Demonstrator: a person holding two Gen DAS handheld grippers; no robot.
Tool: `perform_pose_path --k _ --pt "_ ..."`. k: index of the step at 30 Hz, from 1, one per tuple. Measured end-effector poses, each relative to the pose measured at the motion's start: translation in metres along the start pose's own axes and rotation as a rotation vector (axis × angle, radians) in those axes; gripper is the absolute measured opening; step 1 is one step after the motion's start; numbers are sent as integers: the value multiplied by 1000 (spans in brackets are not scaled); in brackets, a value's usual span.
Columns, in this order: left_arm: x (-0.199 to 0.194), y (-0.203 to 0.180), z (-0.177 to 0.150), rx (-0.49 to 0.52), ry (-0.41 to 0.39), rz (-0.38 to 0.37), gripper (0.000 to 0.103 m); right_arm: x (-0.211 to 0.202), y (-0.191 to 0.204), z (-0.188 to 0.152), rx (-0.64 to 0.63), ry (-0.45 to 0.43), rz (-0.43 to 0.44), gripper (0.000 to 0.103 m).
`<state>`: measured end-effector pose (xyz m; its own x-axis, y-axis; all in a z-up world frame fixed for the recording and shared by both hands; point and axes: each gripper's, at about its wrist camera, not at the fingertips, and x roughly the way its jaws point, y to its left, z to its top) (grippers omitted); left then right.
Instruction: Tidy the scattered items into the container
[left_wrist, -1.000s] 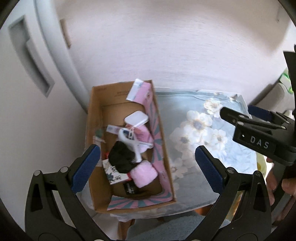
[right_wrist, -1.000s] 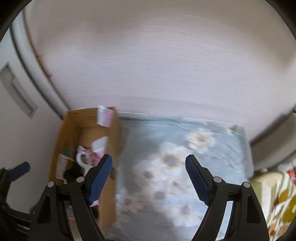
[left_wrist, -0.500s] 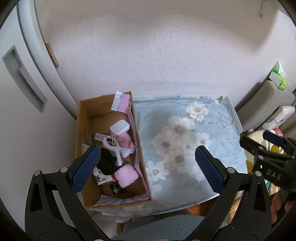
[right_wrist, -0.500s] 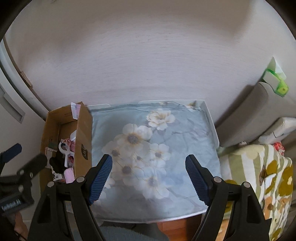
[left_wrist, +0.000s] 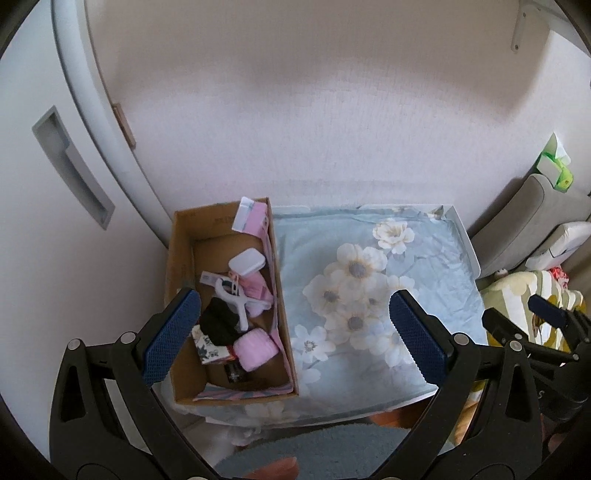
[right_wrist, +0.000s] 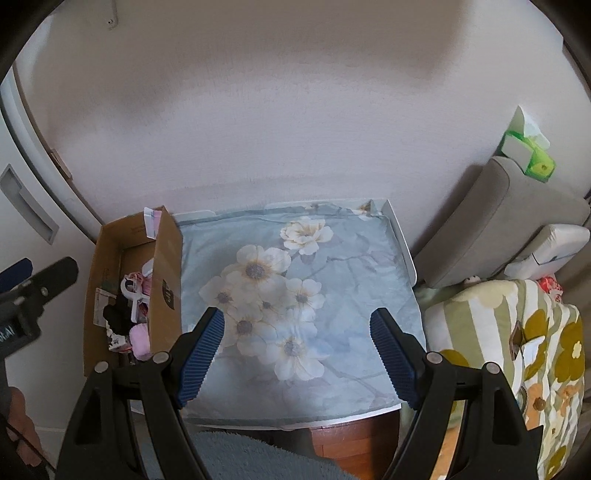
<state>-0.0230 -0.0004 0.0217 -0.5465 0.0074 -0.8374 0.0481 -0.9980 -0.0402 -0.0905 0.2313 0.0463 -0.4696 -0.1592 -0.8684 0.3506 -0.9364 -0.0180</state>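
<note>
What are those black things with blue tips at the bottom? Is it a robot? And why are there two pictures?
No robot: a person holds one grabber tool in each hand. Each tool carries a camera looking along its jaws, so you get one picture per hand. The left gripper and the right gripper both have their jaws wide open and hold nothing. Below them is a table with a flowery cloth. Beside it stands a cardboard box with small things inside: a white clip, something black and a fluffy pink thing.
</note>
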Motion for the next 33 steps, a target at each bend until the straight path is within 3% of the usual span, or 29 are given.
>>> perform_pose_path --k 9,33 --pt "12 2 -4 -13 42 14 102 7 -3 -6 3 15 1 78" --pt "21 10 10 2 41 56 102 19 3 3 -4 31 8 78"
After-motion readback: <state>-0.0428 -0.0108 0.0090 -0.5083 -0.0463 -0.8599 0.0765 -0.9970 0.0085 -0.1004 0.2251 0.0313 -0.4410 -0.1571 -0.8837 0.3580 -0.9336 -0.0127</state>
